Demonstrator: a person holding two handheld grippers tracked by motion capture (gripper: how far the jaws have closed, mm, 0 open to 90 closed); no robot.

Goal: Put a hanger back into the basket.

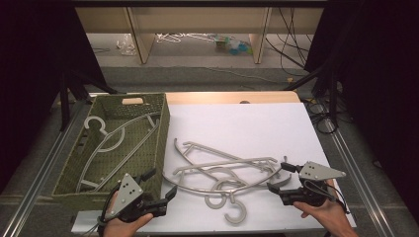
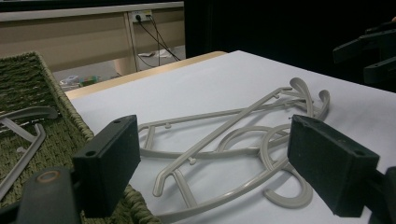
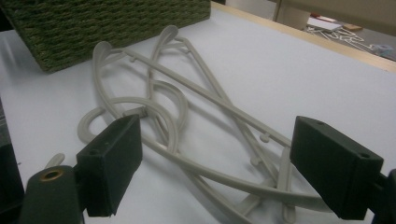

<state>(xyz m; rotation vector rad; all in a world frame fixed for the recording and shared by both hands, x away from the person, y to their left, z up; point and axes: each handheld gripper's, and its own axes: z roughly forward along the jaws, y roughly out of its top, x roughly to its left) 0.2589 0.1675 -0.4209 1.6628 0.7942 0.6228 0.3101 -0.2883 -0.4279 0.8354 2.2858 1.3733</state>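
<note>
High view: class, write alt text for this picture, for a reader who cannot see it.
A tangle of grey plastic hangers lies on a white table, with an open left gripper and an open right gripper held at either side of it. At the left, a green woven basket holds more hangers.

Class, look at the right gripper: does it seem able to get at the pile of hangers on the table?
Probably yes: the right gripper is open beside the pile of hangers, with nothing between them.

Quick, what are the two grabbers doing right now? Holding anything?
Left gripper: open, holding nothing, beside the basket.
Right gripper: open, holding nothing, near the hangers.
</note>
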